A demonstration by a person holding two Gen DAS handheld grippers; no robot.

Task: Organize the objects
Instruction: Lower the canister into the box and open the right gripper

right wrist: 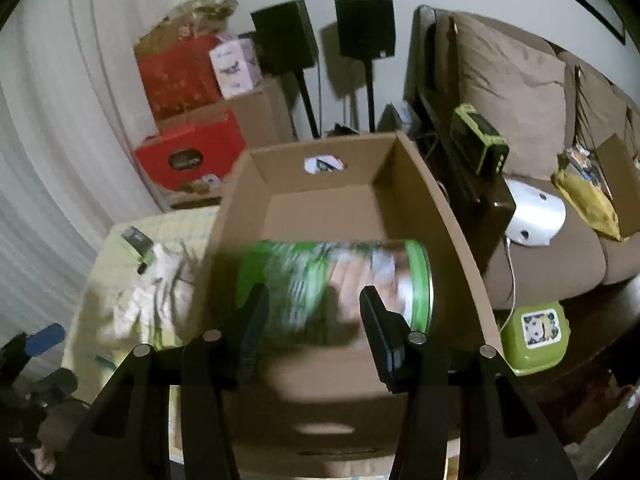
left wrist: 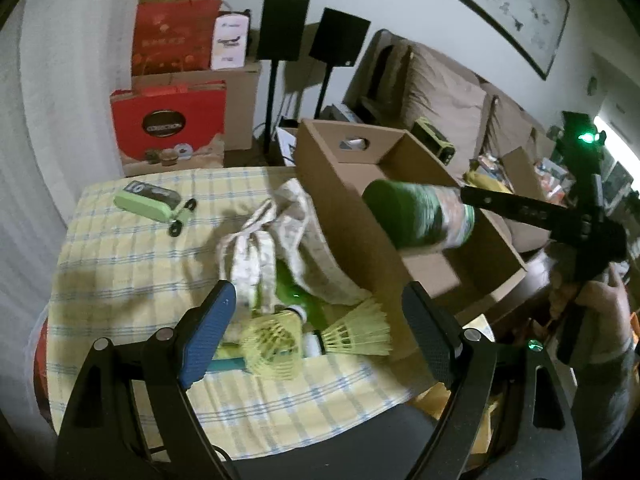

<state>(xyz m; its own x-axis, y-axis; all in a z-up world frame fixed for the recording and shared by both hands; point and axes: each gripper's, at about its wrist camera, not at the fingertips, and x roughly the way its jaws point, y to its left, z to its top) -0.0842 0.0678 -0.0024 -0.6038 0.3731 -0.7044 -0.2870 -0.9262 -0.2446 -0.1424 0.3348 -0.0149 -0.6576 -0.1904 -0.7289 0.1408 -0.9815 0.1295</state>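
Note:
An open cardboard box stands on the yellow checked tablecloth; it also shows in the right wrist view. My right gripper is shut on a green canister and holds it sideways over the box; the canister also shows in the left wrist view. My left gripper is open above two yellow shuttlecocks, a green bottle and a white cloth bag.
A green toy scooter box lies at the table's far left. Red gift boxes, cardboard cartons and two speakers on stands stand behind. A brown sofa with clutter and a green container are on the right.

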